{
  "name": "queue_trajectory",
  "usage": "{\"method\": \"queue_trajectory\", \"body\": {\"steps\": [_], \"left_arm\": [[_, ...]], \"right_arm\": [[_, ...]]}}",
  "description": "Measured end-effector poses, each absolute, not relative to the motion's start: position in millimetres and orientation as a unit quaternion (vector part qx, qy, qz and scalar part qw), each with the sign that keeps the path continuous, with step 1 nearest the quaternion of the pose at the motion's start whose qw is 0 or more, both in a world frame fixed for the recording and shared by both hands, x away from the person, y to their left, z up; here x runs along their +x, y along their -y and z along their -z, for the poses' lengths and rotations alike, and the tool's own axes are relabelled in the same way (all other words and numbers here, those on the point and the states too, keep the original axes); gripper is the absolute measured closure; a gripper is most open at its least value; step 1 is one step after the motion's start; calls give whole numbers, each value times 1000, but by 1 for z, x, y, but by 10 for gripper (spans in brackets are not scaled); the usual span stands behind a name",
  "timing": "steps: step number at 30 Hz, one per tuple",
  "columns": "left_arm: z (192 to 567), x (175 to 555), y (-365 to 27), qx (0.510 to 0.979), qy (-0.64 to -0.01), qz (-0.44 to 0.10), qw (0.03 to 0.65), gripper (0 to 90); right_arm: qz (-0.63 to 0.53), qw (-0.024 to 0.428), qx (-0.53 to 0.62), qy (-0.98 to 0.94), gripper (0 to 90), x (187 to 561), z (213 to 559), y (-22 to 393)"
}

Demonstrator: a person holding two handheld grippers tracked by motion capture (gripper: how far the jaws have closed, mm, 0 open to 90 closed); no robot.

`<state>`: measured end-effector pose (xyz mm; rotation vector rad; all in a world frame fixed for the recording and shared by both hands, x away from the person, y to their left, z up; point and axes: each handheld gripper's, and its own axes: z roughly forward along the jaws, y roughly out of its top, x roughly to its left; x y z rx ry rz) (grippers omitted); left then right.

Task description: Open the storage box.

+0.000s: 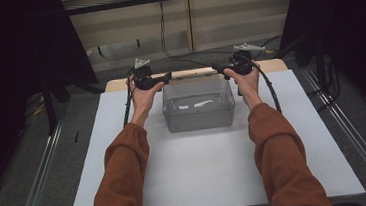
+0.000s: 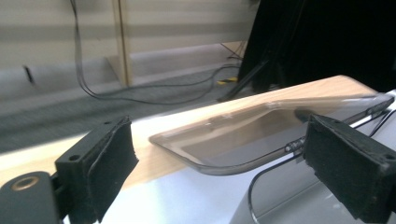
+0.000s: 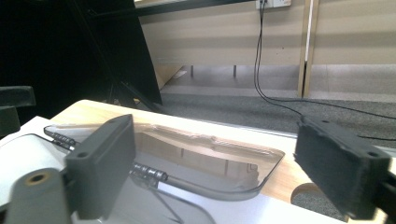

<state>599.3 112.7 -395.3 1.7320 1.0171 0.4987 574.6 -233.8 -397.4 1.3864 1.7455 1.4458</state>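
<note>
I held my left claw point(image 1: 167, 76) and right claw point(image 1: 216, 69) wide apart and empty, each aimed at an end of the clear lid point(image 1: 192, 73) lying beyond the clear bin point(image 1: 199, 112). Uneven closing could have tipped or slid the slick lid off the worktop point(image 1: 284, 139). My trailing cables point(image 1: 271, 87) lay close by.

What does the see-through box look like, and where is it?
Find the big white board covering the table. Near its far edge, between the two tongs, sits a clear plastic box with rounded corners. Nothing else on the board is see-through.
</note>
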Motion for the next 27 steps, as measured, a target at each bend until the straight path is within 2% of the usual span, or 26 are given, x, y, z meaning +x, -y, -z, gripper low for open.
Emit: {"method": "queue_trajectory", "body": {"steps": [5, 12, 27], "left_arm": [[397, 591, -117, 719, -413, -219, 514, 64], [397, 580, -121, 711, -409, -211, 532, 37], [397, 550, -123, 704, -367, -234, 562, 26]], "right_arm": [[-542, 256, 486, -636, 54, 564, 395, 234], [-528, 294, 477, -639, 40, 551, 396, 232], [-526, 328, 455, -640, 12, 523, 392, 221]]}}
